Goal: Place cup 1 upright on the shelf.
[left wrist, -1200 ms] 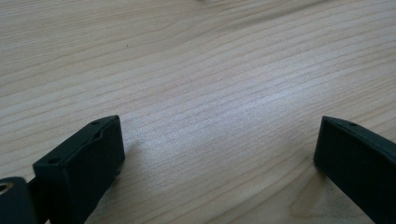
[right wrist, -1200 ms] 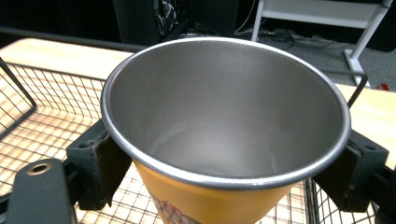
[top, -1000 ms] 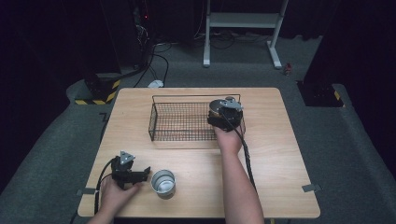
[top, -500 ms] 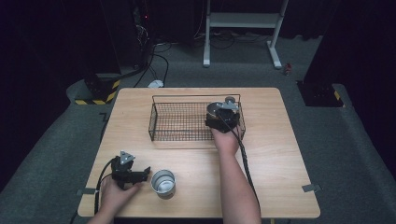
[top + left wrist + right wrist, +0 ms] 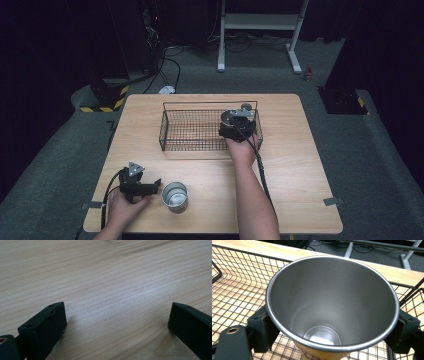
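A steel cup [image 5: 332, 302] with a yellowish outer wall is upright between the jaws of my right gripper [image 5: 332, 325], which is shut on it just below the rim. In the high view my right gripper [image 5: 235, 121] holds this cup over the right end of the black wire basket [image 5: 192, 131]. A second steel cup [image 5: 175, 196] stands upright on the table near the front edge. My left gripper [image 5: 156, 186] rests on the table just left of that cup, jaws toward it. My left gripper [image 5: 117, 315] is open, with bare wood between its jaws.
The wooden table [image 5: 300, 165] has free room on its right half and in front of the basket. A cable [image 5: 261, 165] trails from the right gripper along the forearm. Beyond the table are a white stand [image 5: 260, 22] and floor cables.
The right gripper with its cup has shifted slightly left and nearer within the basket's right end. The left gripper and the cup beside it have stayed put.
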